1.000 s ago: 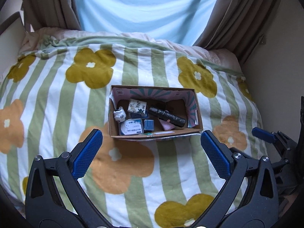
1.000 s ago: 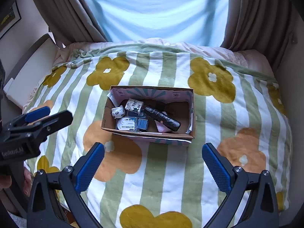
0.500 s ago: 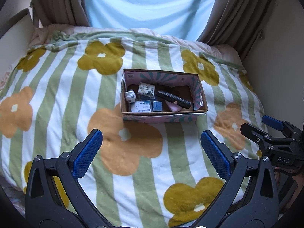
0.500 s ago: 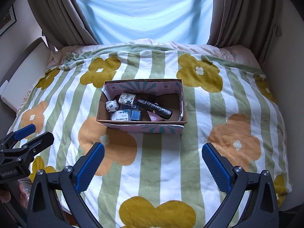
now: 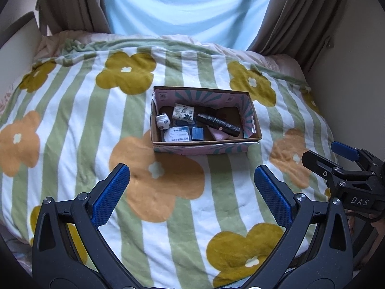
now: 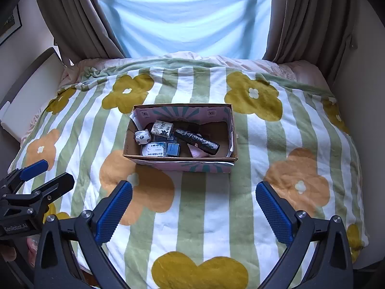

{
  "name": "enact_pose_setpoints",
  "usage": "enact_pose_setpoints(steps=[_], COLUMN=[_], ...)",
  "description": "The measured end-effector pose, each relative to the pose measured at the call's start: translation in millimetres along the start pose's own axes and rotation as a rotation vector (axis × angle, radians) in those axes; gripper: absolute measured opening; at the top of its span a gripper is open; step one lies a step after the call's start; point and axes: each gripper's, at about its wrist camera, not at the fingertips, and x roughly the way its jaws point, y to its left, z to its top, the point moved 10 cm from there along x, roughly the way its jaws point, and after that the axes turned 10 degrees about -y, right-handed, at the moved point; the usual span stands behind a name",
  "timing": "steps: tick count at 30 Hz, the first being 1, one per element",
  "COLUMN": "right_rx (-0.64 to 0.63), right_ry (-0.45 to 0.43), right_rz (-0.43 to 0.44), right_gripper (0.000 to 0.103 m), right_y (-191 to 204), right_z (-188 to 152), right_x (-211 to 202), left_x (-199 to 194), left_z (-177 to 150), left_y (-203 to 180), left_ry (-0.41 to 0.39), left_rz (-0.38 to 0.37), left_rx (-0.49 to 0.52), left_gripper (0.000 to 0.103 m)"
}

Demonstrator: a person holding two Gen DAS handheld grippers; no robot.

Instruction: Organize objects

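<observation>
Open cardboard box (image 5: pixel 204 145) is set flat mid-blanket. Packed inside: white figurine (image 5: pixel 163 122) and patterned roll (image 5: pixel 183 112) at left, blue case (image 5: pixel 197 133) at front, black wrapped cylinder (image 5: pixel 219 124) laid diagonally.

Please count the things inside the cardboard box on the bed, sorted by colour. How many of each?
Inside the open cardboard box, as far as visible:
White: 3 (small white figurine, white floral-printed box, round white labelled pack)
Blue: 1 (small blue square box)
Black: 1 (long black wrapped roll)
Pink: 1 (pink piece)
Total: 6
</observation>
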Motion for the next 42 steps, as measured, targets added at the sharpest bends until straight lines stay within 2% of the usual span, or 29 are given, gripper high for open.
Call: enact_pose_setpoints(steps=[20, 32, 37, 42], right_rx=[0.012, 0.027, 0.029, 0.029], right_ry=[0.005, 0.002, -0.004, -0.001], right_rz=[-0.004, -0.020, -0.021, -0.019], right_gripper=[0.102, 0.102, 0.102, 0.102], right_y=[-8, -12, -12, -13], right_z=[2, -1, 0, -1], right_x=[8, 7, 5, 4], left_x=[8, 1, -5, -7], left_z=[3, 5, 9, 9], left_y=[-4, -7, -16, -18], left_ry=[0.005, -0.032, -0.046, -0.046], left_rz=[0.011, 0.082, 0.063, 0.077], left_rx=[-0.003, 0.038, 0.039, 0.037], left_gripper=[0.103, 0.103, 0.103, 0.103])
